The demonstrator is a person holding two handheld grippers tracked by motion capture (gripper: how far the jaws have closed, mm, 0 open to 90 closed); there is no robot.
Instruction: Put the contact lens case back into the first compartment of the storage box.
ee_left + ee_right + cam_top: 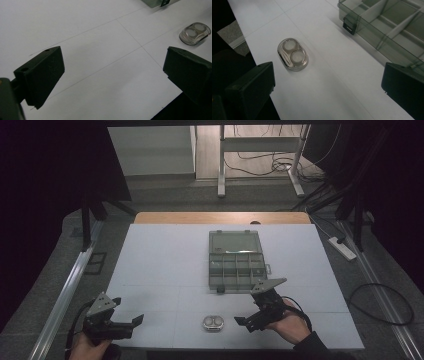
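left hand-held gripper [131, 321] released | right hand-held gripper [250, 310] released | possibly lens case [212, 323] between

case [212, 323]: small clear two-well oval, flat, tabletop 6 o'clock edge
organizer box [236, 267]: translucent grey, lid open, tabletop centre, 12 o'clock of case

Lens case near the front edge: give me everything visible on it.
The lens case is a small clear, glossy holder with a rounded oblong outline and two round white wells side by side. It lies flat on the white table, near the front edge, between the left gripper and the right gripper, in front of the open organizer box. Nothing touches it but the table; both grippers are open and clear of it. Whether the wells are capped cannot be told.
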